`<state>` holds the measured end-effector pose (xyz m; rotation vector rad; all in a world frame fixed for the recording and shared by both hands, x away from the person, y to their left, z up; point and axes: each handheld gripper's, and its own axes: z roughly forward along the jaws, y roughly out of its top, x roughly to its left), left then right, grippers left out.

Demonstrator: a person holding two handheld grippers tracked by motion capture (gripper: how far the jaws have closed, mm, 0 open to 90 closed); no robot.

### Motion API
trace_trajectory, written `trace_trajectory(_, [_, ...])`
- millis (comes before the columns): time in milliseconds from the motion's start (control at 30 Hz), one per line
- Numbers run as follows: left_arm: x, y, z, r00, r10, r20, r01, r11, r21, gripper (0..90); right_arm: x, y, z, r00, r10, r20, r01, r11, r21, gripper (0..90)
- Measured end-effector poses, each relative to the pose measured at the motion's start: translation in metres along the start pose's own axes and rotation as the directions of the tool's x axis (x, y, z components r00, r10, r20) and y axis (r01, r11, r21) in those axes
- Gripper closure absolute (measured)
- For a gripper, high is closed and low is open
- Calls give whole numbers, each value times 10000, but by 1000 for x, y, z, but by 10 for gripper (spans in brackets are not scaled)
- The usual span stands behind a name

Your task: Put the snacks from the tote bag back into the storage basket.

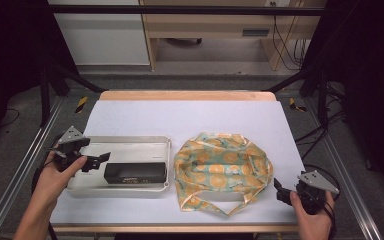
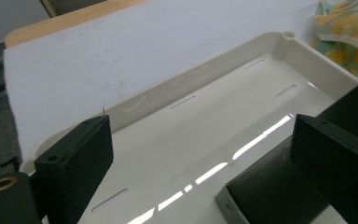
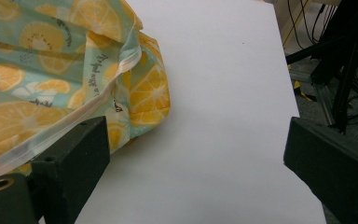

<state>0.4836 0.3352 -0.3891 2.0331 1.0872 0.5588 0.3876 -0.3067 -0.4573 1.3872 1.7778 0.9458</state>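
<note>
High view: the left tool (image 1: 96, 161) hovers with jaws spread over the white tray (image 1: 130, 145), just beside the black box (image 1: 135, 173) lying in it. The right tool (image 1: 281, 190), also spread, sits near the orange-print bag (image 1: 222, 167) on the surface (image 1: 190, 117).

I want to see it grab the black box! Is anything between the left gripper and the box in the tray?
Nothing visible is in the way. The left gripper hangs open over the tray, and the black box lies just ahead of its jaws, with bare tray floor between them.
</note>
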Motion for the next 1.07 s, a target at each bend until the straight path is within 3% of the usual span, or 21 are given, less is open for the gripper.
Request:
trace_trajectory(133, [9, -7, 0, 9983, -553, -180, 549, 9982, -236, 61, 0, 0, 0, 10000, -2, -9, 2, 10000, 8, 75])
trace_trajectory(433, [18, -20, 2, 9955, -590, -745, 589, 9983, -37, 62, 1, 0, 0, 10000, -5, -41, 5, 10000, 2, 75])
trace_trajectory(700, [24, -35, 1, 9874, -603, -1462, 640, 9977, 206, 63, 1, 0, 0, 10000, -11, -96, 11, 10000, -8, 75])
trace_trajectory(967, [20, -46, 1, 9857, -772, -1497, 767, 9970, -91, 63, 3, 1, 1, 9998, -112, -180, 112, 9999, 22, 75])
trace_trajectory(1067, [20, -48, 1, 9830, -703, -1697, 722, 9974, 52, 63, 4, 1, 1, 9997, -138, -213, 139, 9999, 20, 74])
